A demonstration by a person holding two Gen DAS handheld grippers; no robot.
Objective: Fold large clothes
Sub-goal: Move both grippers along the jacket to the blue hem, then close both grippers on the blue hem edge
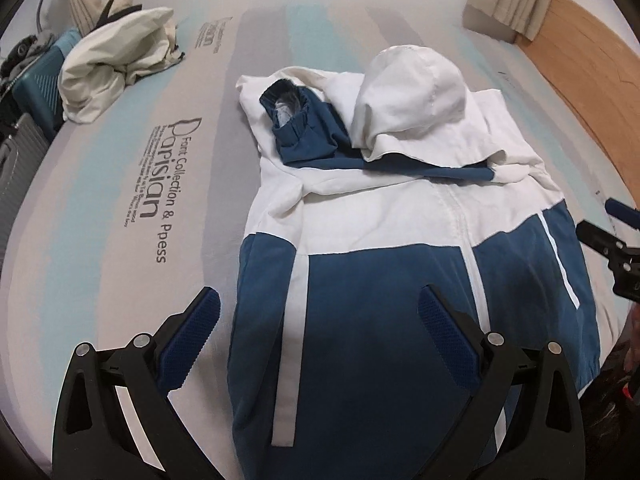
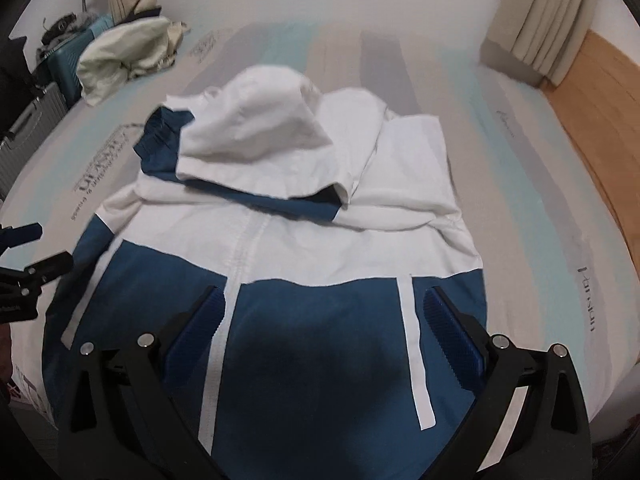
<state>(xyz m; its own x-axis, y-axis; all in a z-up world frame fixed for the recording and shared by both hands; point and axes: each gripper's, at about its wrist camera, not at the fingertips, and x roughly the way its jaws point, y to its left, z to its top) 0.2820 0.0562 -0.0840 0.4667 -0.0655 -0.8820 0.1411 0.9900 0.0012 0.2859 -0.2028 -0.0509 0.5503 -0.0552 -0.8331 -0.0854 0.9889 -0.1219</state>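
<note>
Left wrist view: the blue-and-white hooded jacket point(image 1: 400, 280) lies flat on the striped bed point(image 1: 120, 220), its hood point(image 1: 412, 96) and a blue-cuffed sleeve point(image 1: 300, 124) folded down over the white chest, and the left gripper point(image 1: 320, 312) hangs above the jacket's near left edge with its jaws spread wide and nothing between them. In the right wrist view the right gripper point(image 2: 324, 308) is likewise spread wide and empty over the blue lower panel. A crumpled cream garment point(image 1: 116, 64) sits well apart at the bed's far left corner.

Jacket point(image 1: 384, 288) on bed point(image 1: 120, 208), hood point(image 1: 412, 100) folded over, perhaps bedding point(image 1: 116, 64) far left
</note>
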